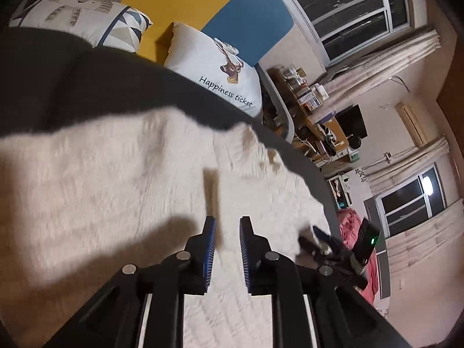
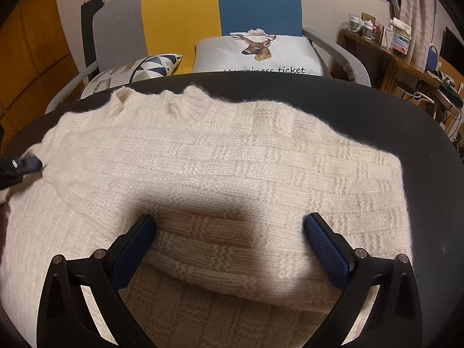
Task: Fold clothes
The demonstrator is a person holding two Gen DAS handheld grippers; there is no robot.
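A cream knitted sweater (image 2: 232, 156) lies spread on a dark round table (image 2: 377, 121), with its collar (image 2: 162, 101) at the far side. A folded-over part of it lies near the front. My right gripper (image 2: 229, 217) hovers over that fold with its jaws wide apart and the pads clear of the knit. My left gripper (image 1: 227, 220) stands over the sweater (image 1: 116, 179) with a narrow gap between its blue pads (image 1: 210, 232) and nothing in the gap. In the right wrist view the left gripper's tip (image 2: 26, 163) shows at the sweater's left edge.
Behind the table stands a sofa with a yellow and blue back (image 2: 220, 8) and two pillows, one with a deer print (image 2: 258, 55). A cluttered wooden desk (image 2: 406, 66) stands at the right. A red cloth (image 1: 356, 232) lies beyond the table edge.
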